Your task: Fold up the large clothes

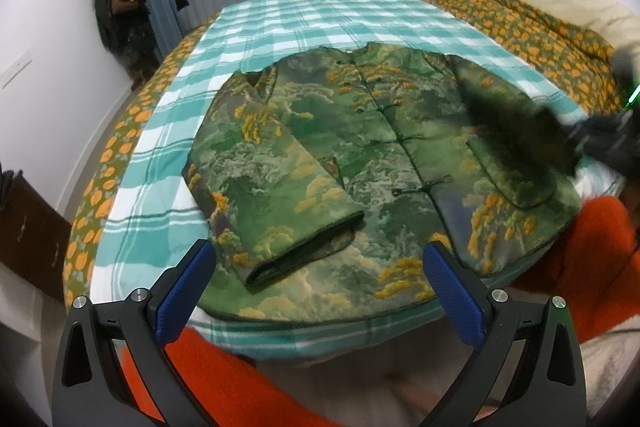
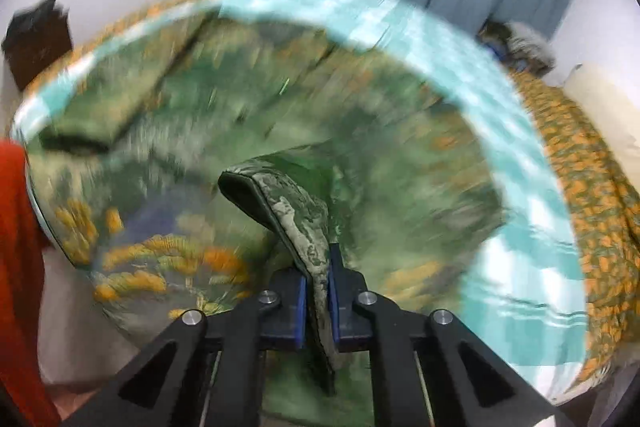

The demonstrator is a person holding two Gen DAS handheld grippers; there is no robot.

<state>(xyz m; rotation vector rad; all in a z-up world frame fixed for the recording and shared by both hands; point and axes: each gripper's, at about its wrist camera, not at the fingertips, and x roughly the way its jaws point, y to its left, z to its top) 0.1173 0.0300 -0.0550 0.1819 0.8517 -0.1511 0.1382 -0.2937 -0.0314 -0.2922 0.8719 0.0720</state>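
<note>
Broadly, a bed [image 1: 120,155] under a teal checked cloth [image 1: 304,15] carries a green and orange printed jacket [image 1: 360,155], laid flat front-up with its left-hand sleeve [image 1: 276,203] folded across the body. Nearer the camera, the left gripper [image 1: 320,291] hovers over the jacket's hem, blue pads wide apart and empty. Smaller still, the right gripper [image 2: 318,303] is clamped on the other sleeve's cuff [image 2: 296,215], lifted off the jacket.
</note>
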